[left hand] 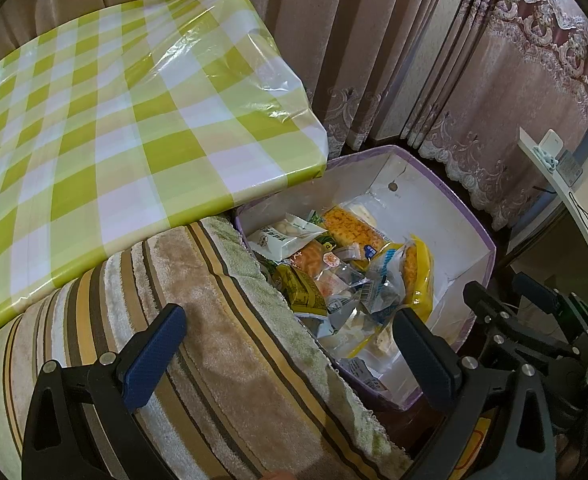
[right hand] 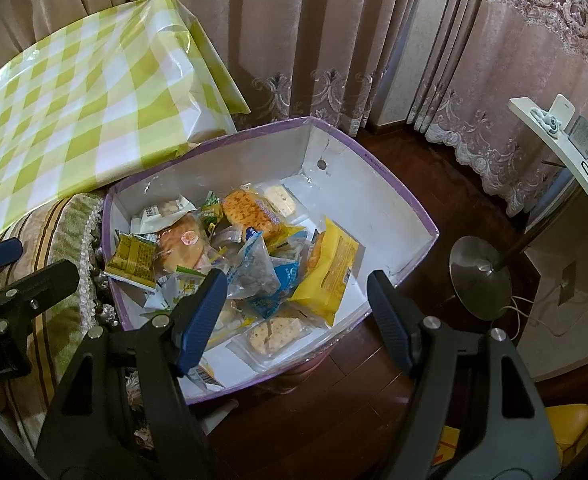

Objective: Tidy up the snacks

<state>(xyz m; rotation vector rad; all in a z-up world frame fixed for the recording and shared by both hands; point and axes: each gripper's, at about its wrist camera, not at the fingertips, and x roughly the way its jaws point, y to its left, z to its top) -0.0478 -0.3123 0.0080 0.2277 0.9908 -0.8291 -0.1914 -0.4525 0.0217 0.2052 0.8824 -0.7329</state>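
Observation:
A purple-rimmed white box (right hand: 373, 196) stands on the dark floor and holds a heap of wrapped snacks (right hand: 230, 252): breads, a yellow packet (right hand: 331, 272), a green packet (right hand: 132, 258). The box also shows in the left wrist view (left hand: 457, 224), with the snacks (left hand: 333, 268) inside. My right gripper (right hand: 297, 312) is open and empty, above the box's near side. My left gripper (left hand: 290, 348) is open and empty, above the striped cushion and the box's left edge. The right gripper (left hand: 505, 300) also shows in the left wrist view, at the right.
A table with a green-and-white checked cloth (left hand: 106, 112) stands left of the box. A striped cushion (left hand: 214, 360) lies below it. Curtains (right hand: 333, 40) hang behind. A lamp base (right hand: 479, 276) and a white shelf (right hand: 553, 148) are at the right.

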